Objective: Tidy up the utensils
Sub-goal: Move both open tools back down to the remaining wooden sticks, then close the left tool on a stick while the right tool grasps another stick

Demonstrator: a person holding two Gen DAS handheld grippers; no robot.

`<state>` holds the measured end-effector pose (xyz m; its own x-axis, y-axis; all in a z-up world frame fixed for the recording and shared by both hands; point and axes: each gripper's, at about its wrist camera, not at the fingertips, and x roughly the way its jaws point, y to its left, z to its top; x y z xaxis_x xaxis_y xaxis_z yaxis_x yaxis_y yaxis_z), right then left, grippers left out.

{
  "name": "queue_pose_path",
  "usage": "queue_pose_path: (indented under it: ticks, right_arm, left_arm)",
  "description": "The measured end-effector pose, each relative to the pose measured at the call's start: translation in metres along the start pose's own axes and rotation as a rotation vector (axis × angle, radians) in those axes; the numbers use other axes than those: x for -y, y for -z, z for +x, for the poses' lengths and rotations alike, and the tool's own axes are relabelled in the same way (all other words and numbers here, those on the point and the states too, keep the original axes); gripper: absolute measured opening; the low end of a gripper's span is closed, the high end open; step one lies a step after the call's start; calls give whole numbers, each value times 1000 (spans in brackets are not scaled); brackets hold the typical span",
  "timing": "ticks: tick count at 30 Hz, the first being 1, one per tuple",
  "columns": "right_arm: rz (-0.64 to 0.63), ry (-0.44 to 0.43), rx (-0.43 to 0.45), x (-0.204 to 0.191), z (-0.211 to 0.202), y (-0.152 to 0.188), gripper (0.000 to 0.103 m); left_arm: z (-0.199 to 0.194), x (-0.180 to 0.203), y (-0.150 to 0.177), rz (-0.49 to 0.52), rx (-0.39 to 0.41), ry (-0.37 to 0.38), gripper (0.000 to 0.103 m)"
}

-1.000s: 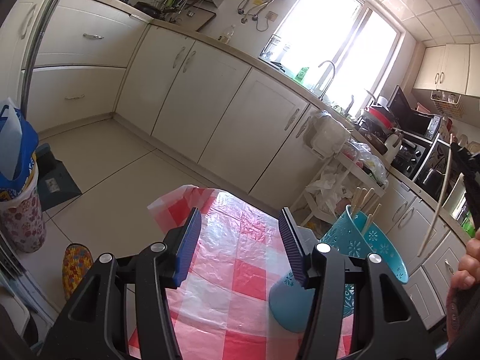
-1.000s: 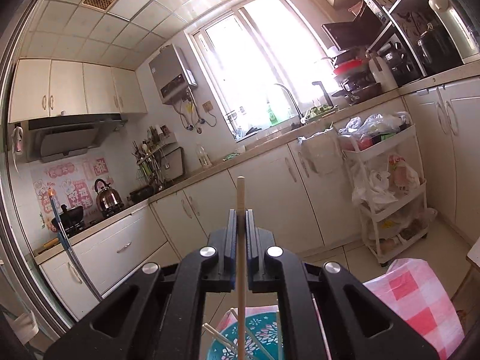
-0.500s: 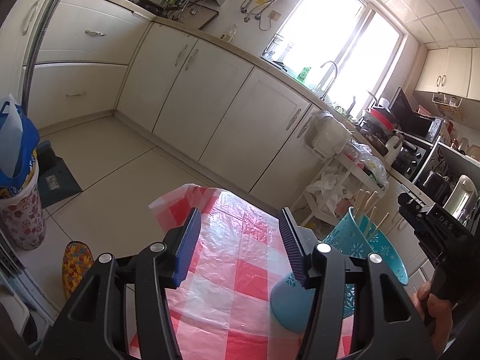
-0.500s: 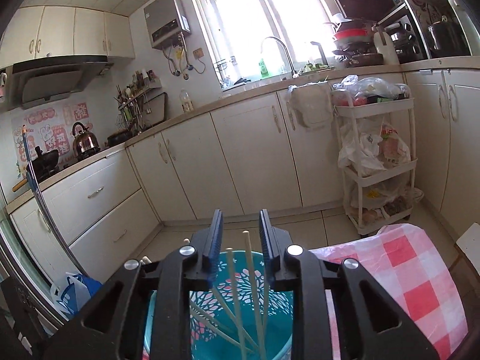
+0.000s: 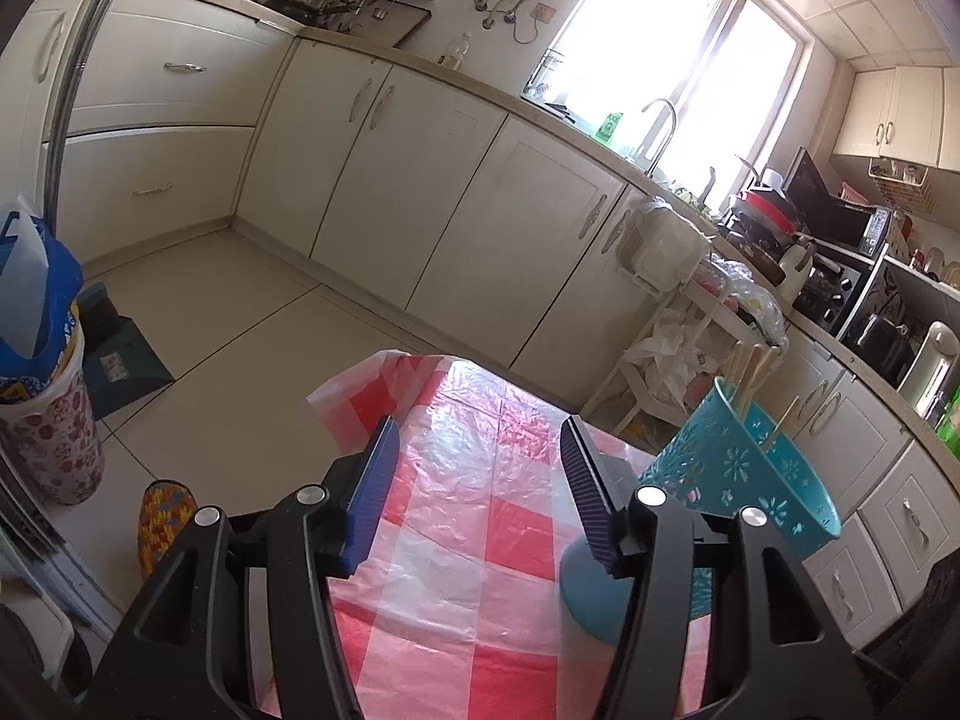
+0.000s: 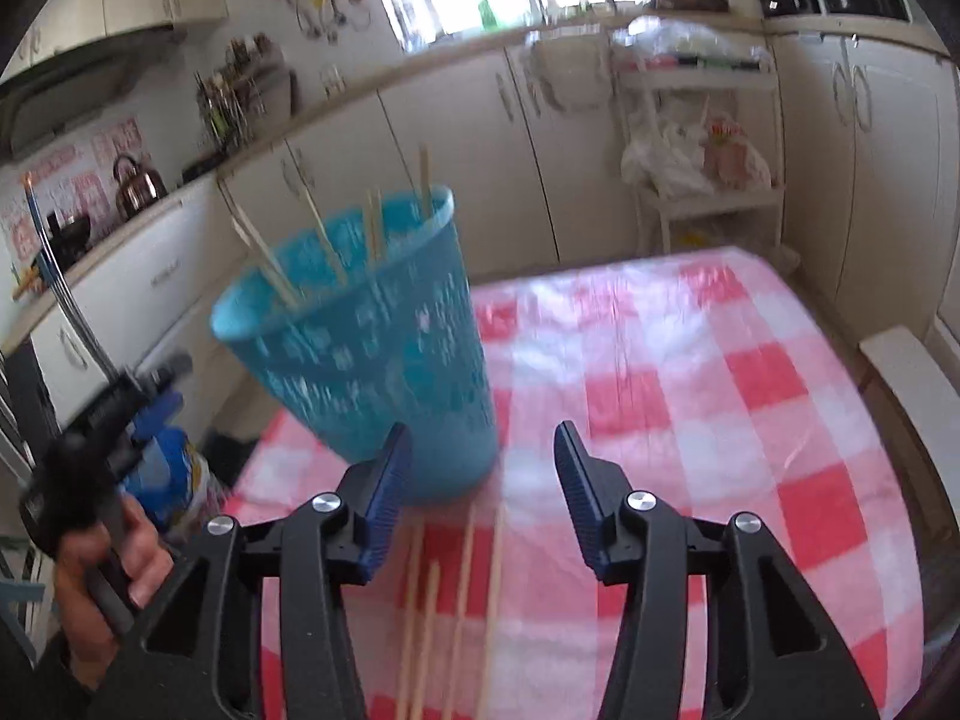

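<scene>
A teal perforated holder (image 6: 372, 336) stands on the red-and-white checked tablecloth (image 6: 690, 372) with several wooden chopsticks (image 6: 318, 240) sticking out of it. It also shows in the left wrist view (image 5: 744, 480), right of my left gripper. Several loose chopsticks (image 6: 462, 600) lie on the cloth between my right gripper's jaws. My right gripper (image 6: 480, 480) is open and empty, just in front of the holder's base. My left gripper (image 5: 480, 480) is open and empty above the cloth (image 5: 468, 468); the hand holding it shows in the right wrist view (image 6: 102, 546).
Cream kitchen cabinets (image 5: 456, 180) run along the far wall. A white trolley with bags (image 5: 678, 348) stands beyond the table. A flowered bin with a blue bag (image 5: 42, 372) stands on the floor at left. A white chair edge (image 6: 912, 384) is right of the table.
My right gripper let go of the chopstick into the holder, opened wide, and dropped down to the cloth over the loose chopsticks. My left gripper has hardly moved.
</scene>
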<state>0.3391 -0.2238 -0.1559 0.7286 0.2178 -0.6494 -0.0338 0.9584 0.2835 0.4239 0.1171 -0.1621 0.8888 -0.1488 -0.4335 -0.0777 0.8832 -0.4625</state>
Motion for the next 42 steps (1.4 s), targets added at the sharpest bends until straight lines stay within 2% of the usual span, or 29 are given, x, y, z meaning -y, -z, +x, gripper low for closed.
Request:
queue_pose_path:
  ticks: [4,9,12,13,16,21,26,29,32,34,35,36,37,38,39,40,42]
  right_arm:
    - [-49,38,-115,0,16,19,41]
    - [-173,81,-210,-13,38,35,35]
    - [-232,126,-207,-19,40,42,26]
    - [-238,127,-210,-19,39,44,14]
    - [-234,131,-214,-14,30,51,9]
    - [-190,110,-214,2,10,57,8]
    - [-111,51,-212,15,7,54,8]
    - [-107,33,-215,16,10,50,8]
    - [-96,11,-222,19,12,47,9]
    - [-127,4,-229,13,15,45,18]
    - [-155,6,-231,8,17,44,22]
    - [-189,21,-233,2,19,44,28]
    - [-208,39,-232,-2,20,44,28]
    - [-216,45,-232,-4,21,45,28]
    - [-221,45,-234,-3,20,45,28]
    - [-220,46,-234,-2,19,46,22]
    - [-208,31,-242,4,14,49,11]
  left_arm:
    - [-3,4,12,41,-43,-6,53]
    - [-20,22,38,123,-126,56,56]
    - [-25,38,59,174,-192,95,56]
    - [-26,44,65,190,-221,109,56]
    - [-22,64,84,252,-306,125,56]
    - [-6,99,115,360,-433,103,56]
    - [16,113,132,365,-521,40,56]
    - [18,124,138,427,-521,-26,56]
    - [17,131,141,477,-530,-57,55]
    - [18,137,146,520,-531,-72,55]
    - [19,141,148,544,-528,-79,53]
    - [21,144,151,575,-521,-87,47]
    - [22,148,153,600,-512,-84,36]
    - [22,150,154,609,-516,-62,30]
    - [21,152,154,620,-526,-51,19]
    - [19,154,155,638,-539,-34,11]
    - [15,152,155,680,-550,10,9]
